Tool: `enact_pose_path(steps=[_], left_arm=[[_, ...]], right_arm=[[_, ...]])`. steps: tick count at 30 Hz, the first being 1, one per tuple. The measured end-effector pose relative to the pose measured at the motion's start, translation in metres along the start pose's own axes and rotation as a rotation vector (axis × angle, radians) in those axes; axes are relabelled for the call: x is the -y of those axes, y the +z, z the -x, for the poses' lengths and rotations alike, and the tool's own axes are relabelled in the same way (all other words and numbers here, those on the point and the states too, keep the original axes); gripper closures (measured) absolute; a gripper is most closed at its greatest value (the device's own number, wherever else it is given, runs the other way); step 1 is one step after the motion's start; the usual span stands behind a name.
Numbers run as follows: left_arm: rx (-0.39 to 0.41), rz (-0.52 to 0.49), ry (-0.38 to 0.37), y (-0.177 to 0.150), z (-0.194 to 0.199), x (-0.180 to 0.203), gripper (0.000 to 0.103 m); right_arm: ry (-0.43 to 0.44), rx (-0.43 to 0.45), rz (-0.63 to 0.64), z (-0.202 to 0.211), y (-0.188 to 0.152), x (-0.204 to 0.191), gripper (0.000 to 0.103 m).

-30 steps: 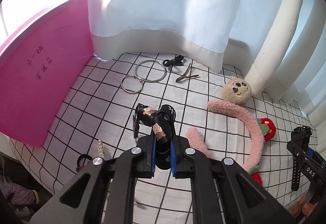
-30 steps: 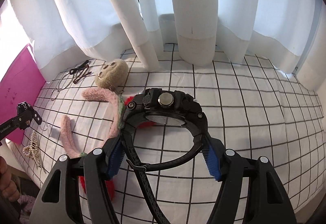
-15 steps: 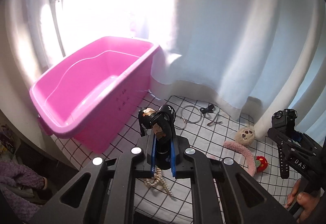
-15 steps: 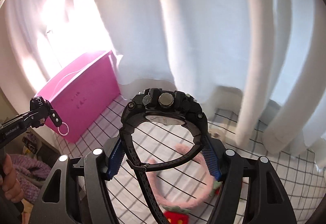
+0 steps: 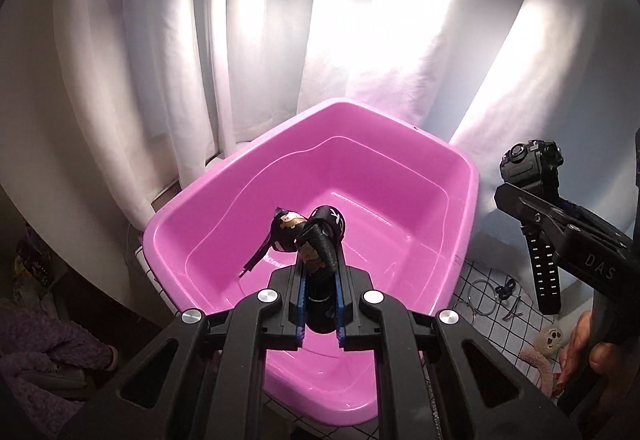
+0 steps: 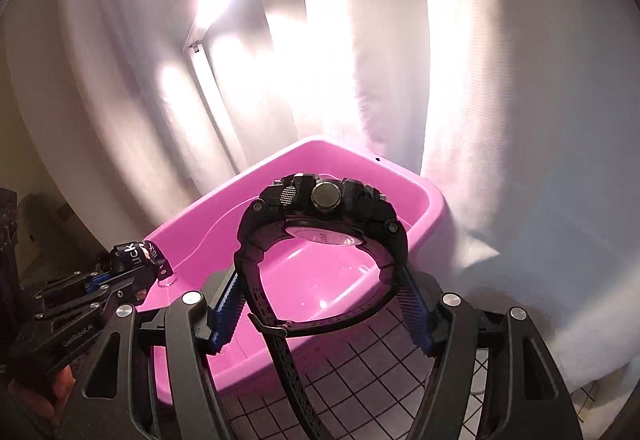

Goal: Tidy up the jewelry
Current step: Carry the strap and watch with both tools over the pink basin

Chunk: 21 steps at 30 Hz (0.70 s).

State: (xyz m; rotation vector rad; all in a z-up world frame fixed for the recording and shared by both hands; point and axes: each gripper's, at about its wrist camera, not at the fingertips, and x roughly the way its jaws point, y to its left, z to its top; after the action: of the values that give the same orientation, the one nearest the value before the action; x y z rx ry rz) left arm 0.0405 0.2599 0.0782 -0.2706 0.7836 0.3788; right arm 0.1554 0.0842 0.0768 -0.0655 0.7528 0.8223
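Pink plastic fills the middle of both views — the tub (image 5: 432, 175) sits against the white curtains (image 5: 160, 59), with its open mouth below both my grippers.

On my left, the left gripper (image 5: 319, 304) is clamped tight on a small black fabric accessory (image 5: 320, 240) with cartoon figures printed on it; its blue pads (image 5: 301, 300) press in on either side. The piece hangs over the tub's interior, above the bottom and not touching it, with a thin black strap trailing down toward the left. In the right wrist view the same gripper comes in from the left edge, its tip just over the tub's near rim.

Further right, my right gripper (image 6: 320, 304) holds a chunky black watch (image 6: 324, 211), the fingers set wide with the buckled band spanning between them and bearing on both ribbed blue pads (image 6: 228, 304). The watch case points forward over the tub's near-right part, and the loose strap end dangles down between the fingers.

To the far right in the left wrist view, the black-gridded white cloth (image 5: 472, 280) carries what is still outside the tub — metal rings (image 5: 480, 292), a small black tie (image 5: 505, 288), a thin hairpin (image 5: 513, 311), and a fuzzy pink headband (image 5: 538, 364) with a plush face (image 5: 551, 340).
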Motion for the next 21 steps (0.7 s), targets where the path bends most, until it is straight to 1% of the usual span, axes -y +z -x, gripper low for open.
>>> enact_pose_path(steps=[3,5,7,11,15,21], left_arm=[[-0.044,0.012,0.003,0.012,-0.027,-0.016,0.092],[-0.082,0.016,0.005,0.016,-0.044,-0.020,0.092],[-0.125,0.026,0.005,0.020,-0.062,-0.026,0.092],[-0.207,0.036,0.002,0.020,-0.089,-0.030,0.092],[-0.284,0.053,0.005,0.018,-0.108,-0.035,0.092],[-0.363,0.074,0.020,0.012,-0.125,-0.042,0.091]], right_arm=[[0.016,-0.052,0.022,-0.038,0.021,-0.014,0.038],[0.032,-0.105,0.023,-0.063,0.027,-0.015,0.038],[0.021,-0.172,0.038,-0.094,0.041,-0.020,0.038],[0.019,-0.291,0.041,-0.134,0.048,-0.017,0.038],[0.008,-0.390,0.050,-0.167,0.052,-0.012,0.038],[-0.031,-0.515,0.073,-0.204,0.048,-0.009,0.038]])
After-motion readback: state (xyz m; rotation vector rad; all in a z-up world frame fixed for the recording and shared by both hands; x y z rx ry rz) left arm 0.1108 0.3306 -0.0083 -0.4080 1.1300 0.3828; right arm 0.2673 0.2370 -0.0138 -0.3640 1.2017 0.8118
